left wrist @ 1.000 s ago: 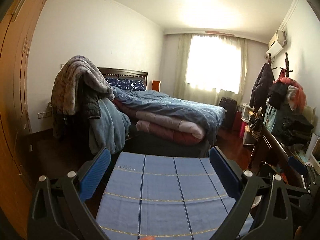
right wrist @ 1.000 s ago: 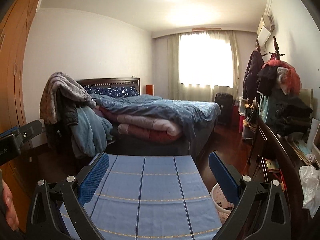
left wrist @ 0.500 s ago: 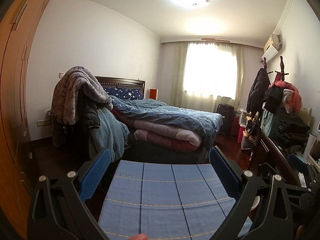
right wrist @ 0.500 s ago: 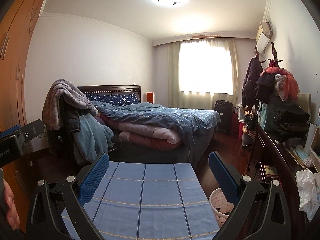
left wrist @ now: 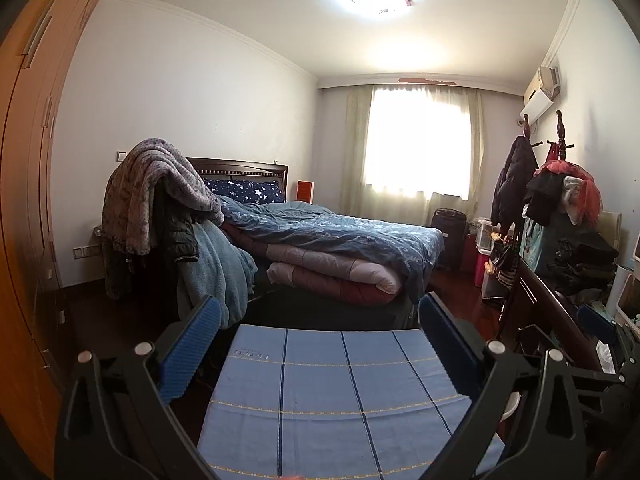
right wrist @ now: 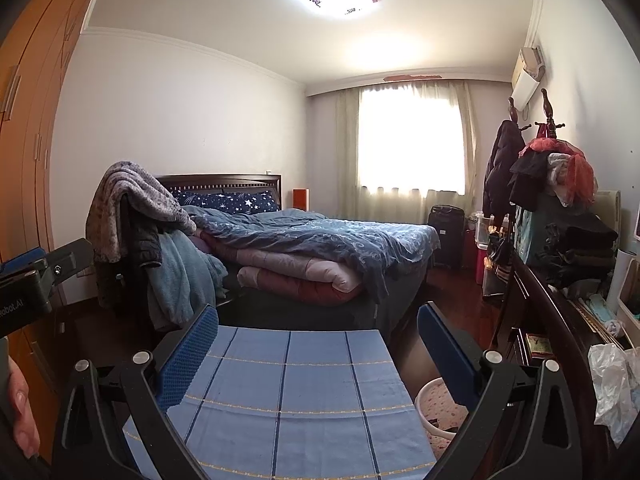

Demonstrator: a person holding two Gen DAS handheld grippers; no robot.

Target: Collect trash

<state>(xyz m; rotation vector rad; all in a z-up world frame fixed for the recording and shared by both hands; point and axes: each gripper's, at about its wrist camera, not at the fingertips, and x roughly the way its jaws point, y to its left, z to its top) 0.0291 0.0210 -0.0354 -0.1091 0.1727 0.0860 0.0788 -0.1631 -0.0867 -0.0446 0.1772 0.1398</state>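
Observation:
My left gripper [left wrist: 318,320] is open and empty, held above a blue checked cloth [left wrist: 332,392] on a table. My right gripper [right wrist: 318,322] is open and empty above the same cloth [right wrist: 288,392]. A small patterned waste bin [right wrist: 434,408] stands on the floor right of the table. A crumpled clear plastic bag [right wrist: 612,384] lies on the dark desk [right wrist: 560,320] at the right. The left gripper's body [right wrist: 32,280] shows at the left edge of the right wrist view. No trash shows on the cloth.
A bed [left wrist: 332,240] with blue and pink quilts fills the middle of the room. A chair draped with blankets [left wrist: 160,208] stands left of it. A wooden wardrobe [left wrist: 28,200] lines the left. A coat rack and piled clothes [right wrist: 552,184] stand right.
Both grippers have tilted downward and pulled back a little, so the ceiling lamp sits lower in both views and the cloth's far edge has dropped. Both grippers stay open.

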